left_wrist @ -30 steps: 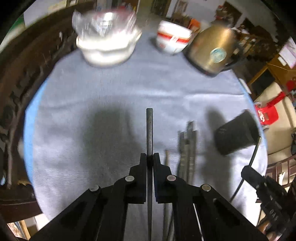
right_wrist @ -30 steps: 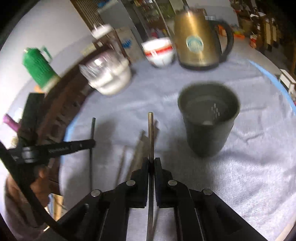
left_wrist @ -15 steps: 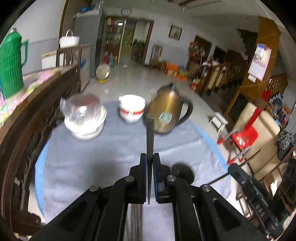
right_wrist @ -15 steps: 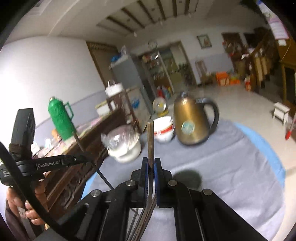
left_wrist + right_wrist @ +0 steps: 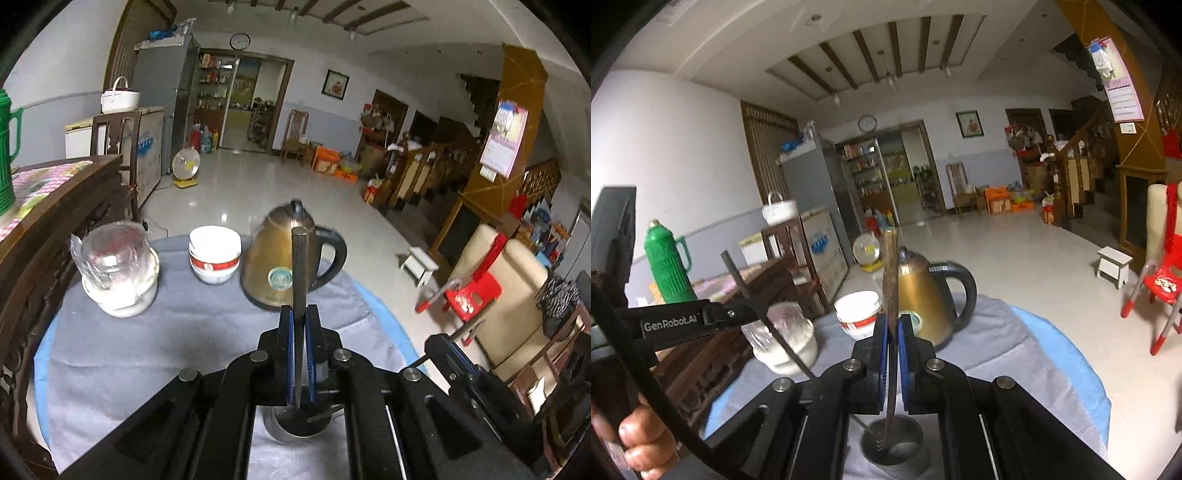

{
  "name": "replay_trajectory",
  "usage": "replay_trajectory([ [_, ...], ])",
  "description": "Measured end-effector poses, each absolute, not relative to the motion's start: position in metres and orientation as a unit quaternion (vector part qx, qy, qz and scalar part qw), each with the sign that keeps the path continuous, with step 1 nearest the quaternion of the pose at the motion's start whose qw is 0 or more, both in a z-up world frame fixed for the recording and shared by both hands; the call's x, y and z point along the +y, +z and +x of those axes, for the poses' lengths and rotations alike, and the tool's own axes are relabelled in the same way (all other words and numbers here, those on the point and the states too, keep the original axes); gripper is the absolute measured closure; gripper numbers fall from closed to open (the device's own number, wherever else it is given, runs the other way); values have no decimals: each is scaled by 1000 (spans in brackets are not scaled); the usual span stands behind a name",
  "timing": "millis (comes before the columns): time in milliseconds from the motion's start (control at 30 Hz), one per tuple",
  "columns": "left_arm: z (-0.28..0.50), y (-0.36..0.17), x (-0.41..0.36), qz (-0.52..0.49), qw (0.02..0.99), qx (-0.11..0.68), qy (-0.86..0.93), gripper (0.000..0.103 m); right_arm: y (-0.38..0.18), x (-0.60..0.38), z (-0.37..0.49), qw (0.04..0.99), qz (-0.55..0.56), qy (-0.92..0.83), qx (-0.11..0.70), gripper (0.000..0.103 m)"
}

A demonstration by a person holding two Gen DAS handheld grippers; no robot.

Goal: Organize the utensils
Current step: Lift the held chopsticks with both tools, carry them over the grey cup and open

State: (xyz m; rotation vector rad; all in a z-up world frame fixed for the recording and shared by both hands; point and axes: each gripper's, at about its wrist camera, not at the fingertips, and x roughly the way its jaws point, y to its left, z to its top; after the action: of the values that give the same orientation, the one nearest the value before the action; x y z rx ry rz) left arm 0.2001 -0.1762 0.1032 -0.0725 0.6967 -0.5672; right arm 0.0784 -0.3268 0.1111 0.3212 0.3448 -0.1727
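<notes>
Your left black 2-finger gripper (image 5: pixel 299 328) is clamped tight, its blue-lined jaws pinching a thin dark chopstick (image 5: pixel 299 266) that points up and forward. Your right black 2-finger gripper (image 5: pixel 892 332) is likewise closed on a brown wooden chopstick (image 5: pixel 891 273). Your left hand (image 5: pixel 642 443) wraps its handle.

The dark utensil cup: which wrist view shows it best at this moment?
The right wrist view: the dark cup shows its open mouth and inside, with the chopstick tip dipping in. The left wrist view shows only part of its rim behind the tongs.
</notes>
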Motion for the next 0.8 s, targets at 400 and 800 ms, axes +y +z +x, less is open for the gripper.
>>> replay_trajectory([
  [400, 204, 36, -180, 1, 868, 420, -266, 97, 45, -348, 88, 942, 210, -72, 253, 94],
  [800, 167, 29, -99, 10, 869, 415, -270, 55, 24, -362, 48, 924, 313, 2, 220, 33],
])
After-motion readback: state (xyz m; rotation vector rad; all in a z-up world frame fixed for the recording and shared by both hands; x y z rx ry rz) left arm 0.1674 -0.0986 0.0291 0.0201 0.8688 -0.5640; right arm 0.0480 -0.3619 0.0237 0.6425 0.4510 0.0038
